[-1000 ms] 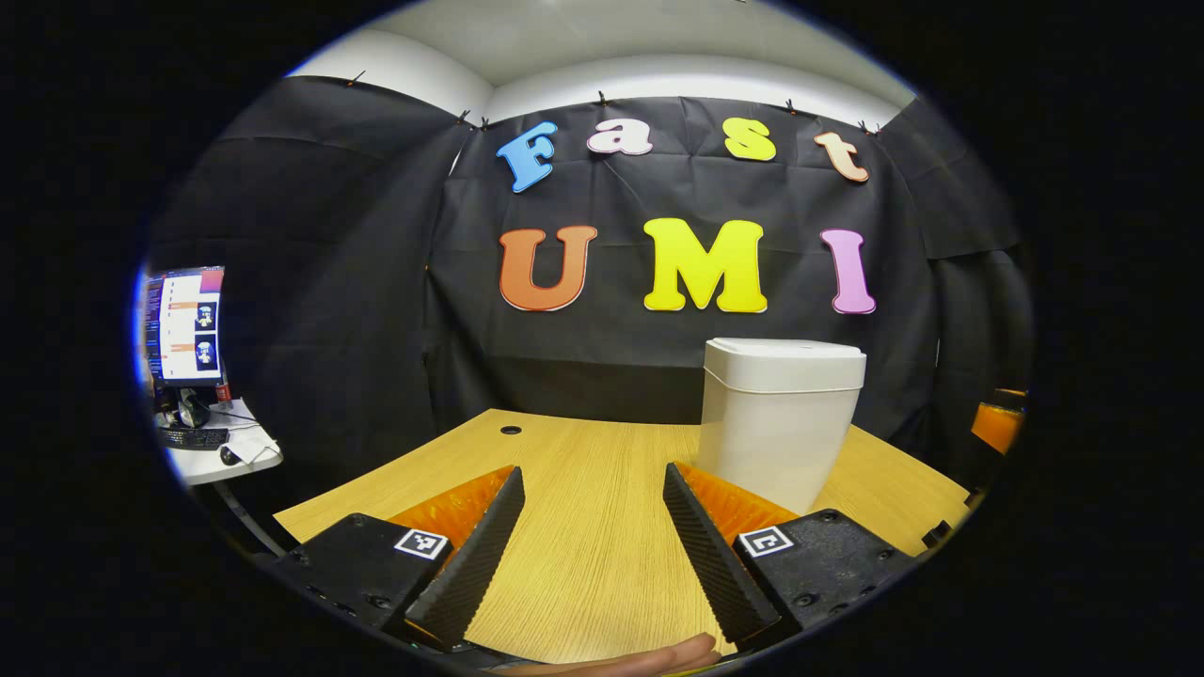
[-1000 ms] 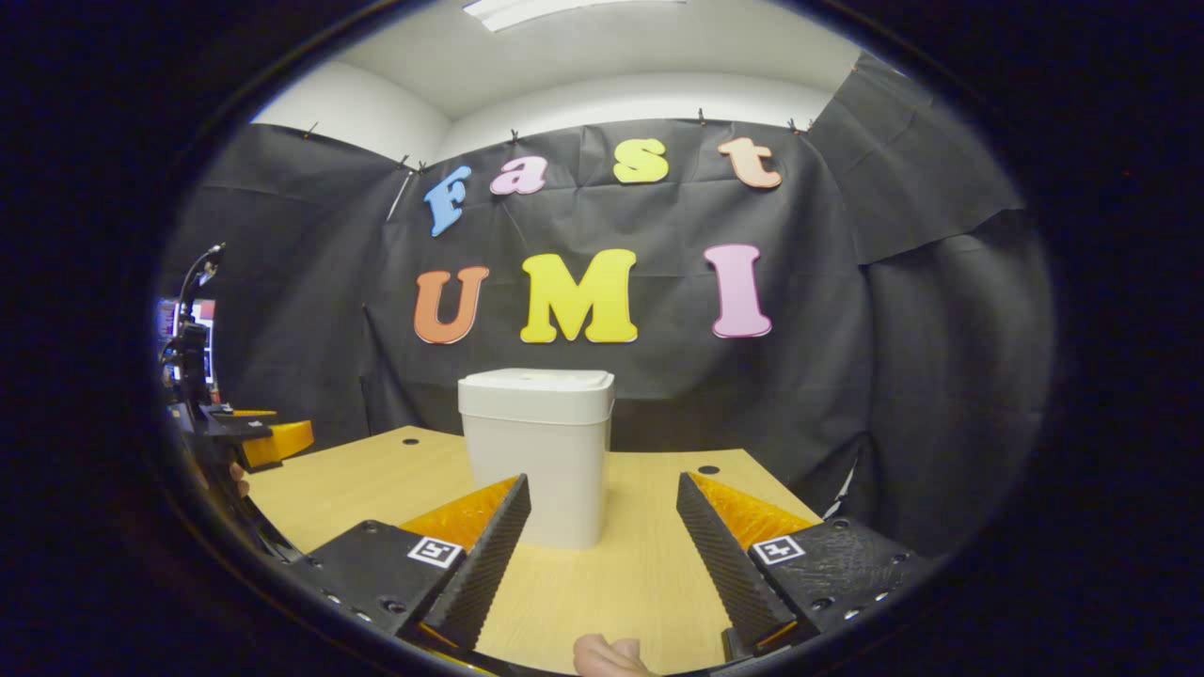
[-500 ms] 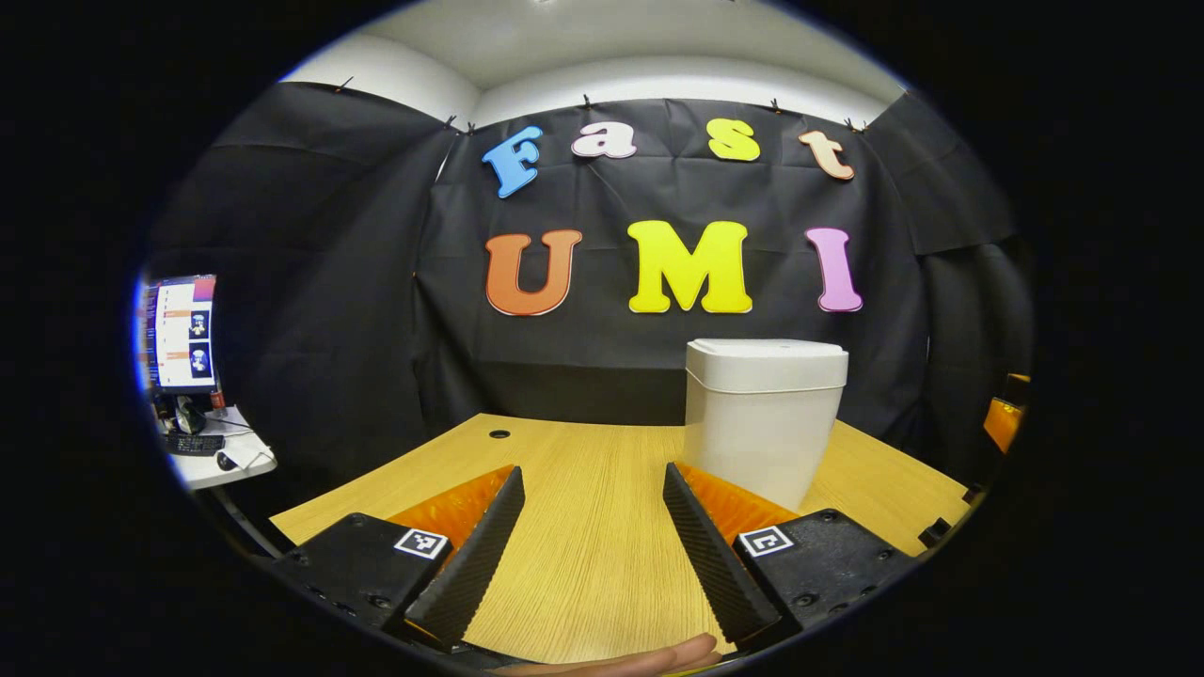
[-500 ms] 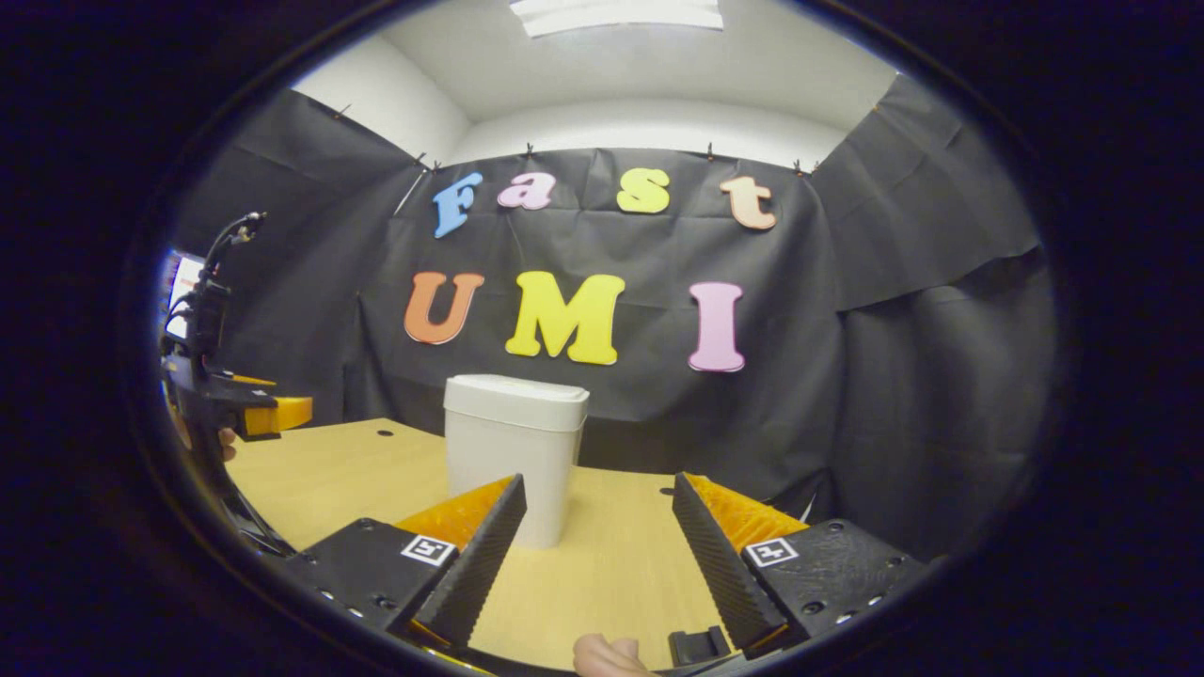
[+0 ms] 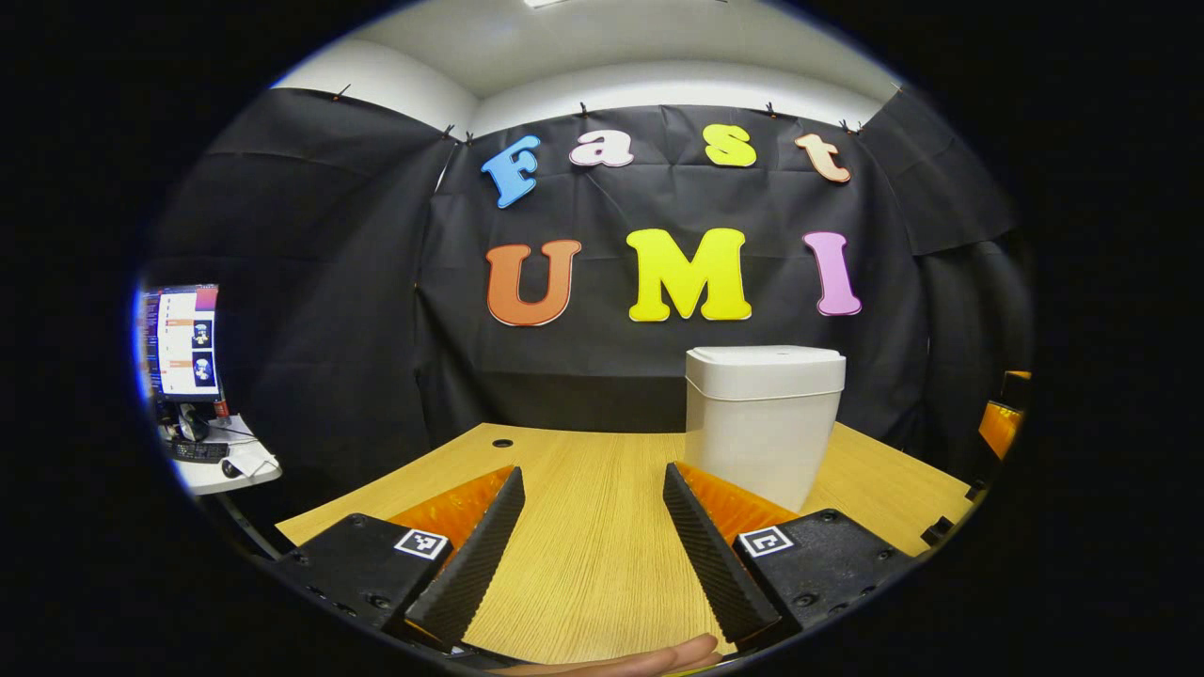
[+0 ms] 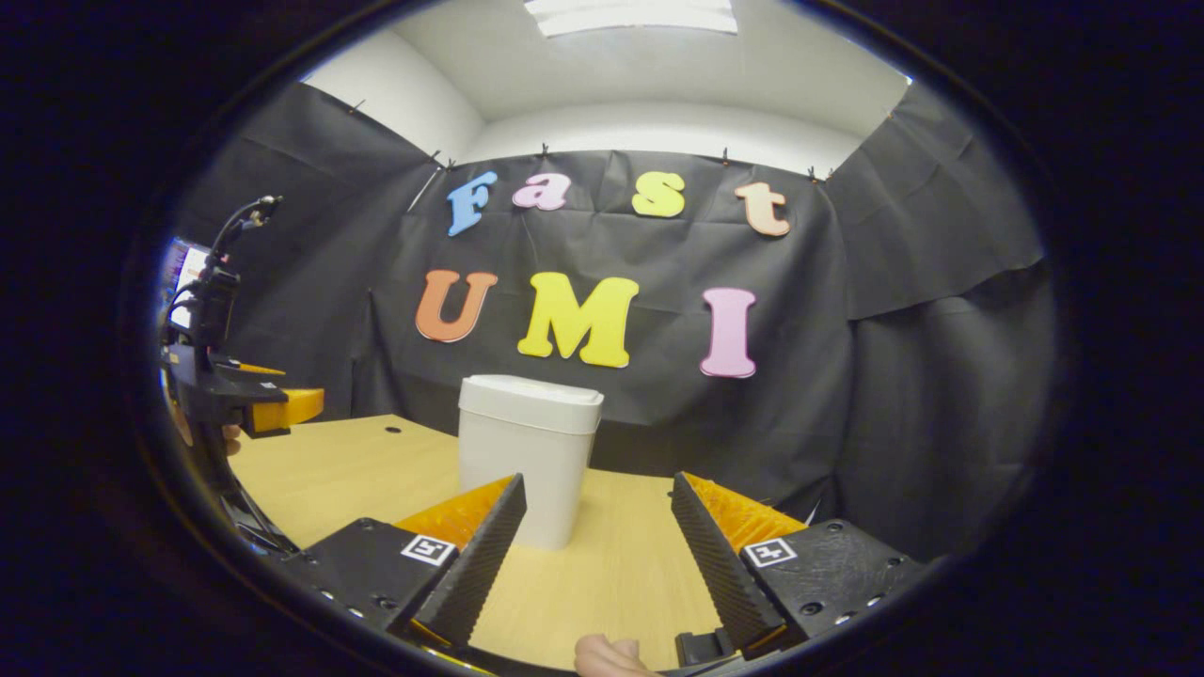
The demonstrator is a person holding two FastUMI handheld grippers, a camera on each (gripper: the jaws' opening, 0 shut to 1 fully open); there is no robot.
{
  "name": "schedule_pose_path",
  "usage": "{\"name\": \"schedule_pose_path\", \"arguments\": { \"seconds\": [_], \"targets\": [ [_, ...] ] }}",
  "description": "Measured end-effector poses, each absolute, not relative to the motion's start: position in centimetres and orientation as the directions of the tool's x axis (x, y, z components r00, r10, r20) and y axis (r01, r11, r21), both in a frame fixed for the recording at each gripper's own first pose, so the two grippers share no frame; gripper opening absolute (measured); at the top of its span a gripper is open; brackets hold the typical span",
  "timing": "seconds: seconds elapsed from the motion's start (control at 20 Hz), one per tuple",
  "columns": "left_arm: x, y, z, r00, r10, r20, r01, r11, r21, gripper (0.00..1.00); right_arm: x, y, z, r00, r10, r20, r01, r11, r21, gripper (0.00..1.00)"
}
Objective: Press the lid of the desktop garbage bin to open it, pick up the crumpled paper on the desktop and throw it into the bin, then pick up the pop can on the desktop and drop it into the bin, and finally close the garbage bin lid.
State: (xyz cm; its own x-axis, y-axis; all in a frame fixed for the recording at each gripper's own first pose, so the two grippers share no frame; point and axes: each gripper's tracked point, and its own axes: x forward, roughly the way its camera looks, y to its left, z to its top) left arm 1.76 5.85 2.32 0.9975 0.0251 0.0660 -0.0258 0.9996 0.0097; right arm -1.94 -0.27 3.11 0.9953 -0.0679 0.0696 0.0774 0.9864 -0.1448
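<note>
A white desktop bin [image 5: 764, 423] stands on the wooden table [image 5: 583, 555] with its lid [image 5: 764, 362] down. In the right gripper view the same bin [image 6: 527, 470] is a short way ahead, left of centre, lid [image 6: 531, 393] closed. My left gripper [image 5: 593, 555] hovers open over bare tabletop, the bin ahead to its right. My right gripper [image 6: 593, 559] is also open with nothing between its fingers. The left gripper [image 6: 254, 404] appears at the far left of the right gripper view, held by a hand.
A side desk with a monitor [image 5: 183, 343] and keyboard sits beyond the table's left edge. Two cable holes [image 5: 502, 442] [image 6: 392, 430] mark the tabletop's far side. Black cloth walls close the booth behind and to the sides.
The right gripper has drawn back and tilted up, so the bin looks smaller and lower. The left gripper shifted slightly. Both stay open and the lid stays closed.
</note>
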Motion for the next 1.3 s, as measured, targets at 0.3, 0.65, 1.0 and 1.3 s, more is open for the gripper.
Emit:
{"name": "schedule_pose_path", "arguments": {
  "seconds": [0.3,0.65,1.0,1.3],
  "targets": [
    [2.0,5.4,2.2,0.997,0.032,0.070,-0.033,0.999,0.010,0.96,-1.6,-0.5,2.4,0.996,-0.059,0.060,0.067,0.988,-0.140,0.95],
    [2.0,4.2,2.0,0.997,0.033,0.065,-0.033,0.999,0.001,0.96,-1.5,-0.3,3.1,0.996,-0.038,0.084,0.049,0.990,-0.135,0.98],
    [1.8,3.4,1.8,0.997,0.030,0.064,-0.031,0.999,0.011,0.96,-1.2,-0.4,2.3,0.999,-0.033,0.042,0.038,0.992,-0.124,0.92],
    [2.4,3.6,0.9,0.998,0.044,0.036,-0.044,0.999,0.006,0.96,-0.4,-1.6,1.2,0.999,-0.047,0.003,0.047,0.993,-0.104,0.95]
  ]
}}
